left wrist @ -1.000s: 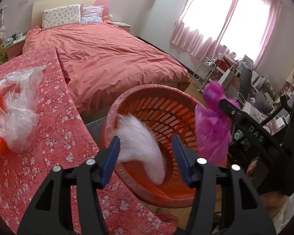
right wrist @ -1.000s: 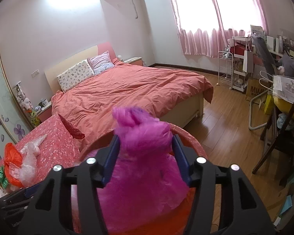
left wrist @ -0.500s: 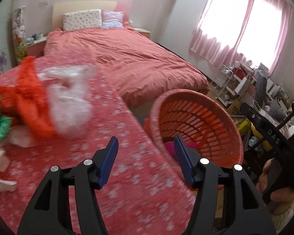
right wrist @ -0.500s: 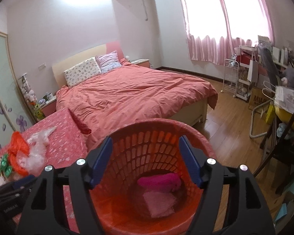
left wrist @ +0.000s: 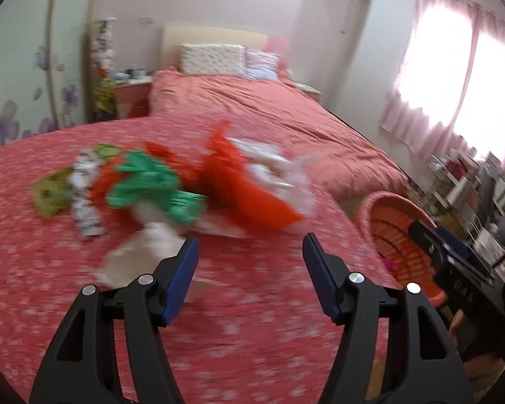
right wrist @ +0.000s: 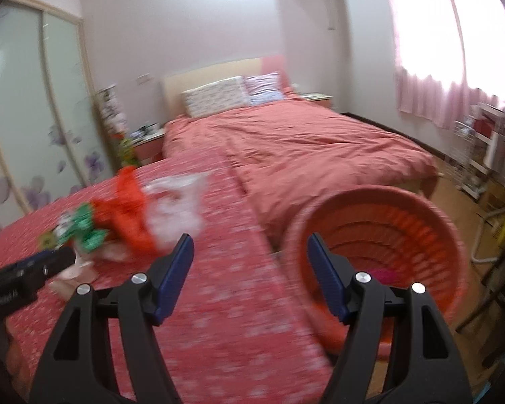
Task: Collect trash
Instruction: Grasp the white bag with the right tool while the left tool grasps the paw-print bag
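Left wrist view: both frames are motion-blurred; small details do not resolve.
Bed (left wrist: 286, 114): 1, largest thing in the room, under a plain salmon cover, with 2 pillows (left wrist: 212, 59) at the headboard; it lies beyond the table.
Table (left wrist: 33, 269): 1, draped in a red cloth with small white flowers; it fills the foreground under both grippers.
Curtains (left wrist: 454, 77): pink, across the bright windows on the right wall.
Wardrobe (right wrist: 33, 111): glass sliding doors with purple flower prints, seen in the right wrist view, left of the table.
Basket (right wrist: 431, 242): 1, red slatted plastic, standing off the table's right edge on the floor side; something magenta (right wrist: 383, 274) lies at its bottom.
Trash pile (left wrist: 171, 188): the task's things, heaped on the table between the grippers and the bed; 1 orange-red bag (left wrist: 239, 188), 1 clear bag (left wrist: 286, 175), 1 green crumpled piece (left wrist: 148, 181), 1 pale wad (left wrist: 141, 252) nearest the camera, plus smaller olive and printed scraps too blurred to count.
Left gripper (left wrist: 250, 252): jaws spread and widening, nothing between the blue pads; it hangs over bare cloth just short of the pile, the pale wad beside its left finger.
Right gripper (right wrist: 250, 256): jaws spread, nothing between them; it straddles the table edge, basket rim behind its right finger, pile to its left.
In the way: nothing lies between the left gripper and the pile.
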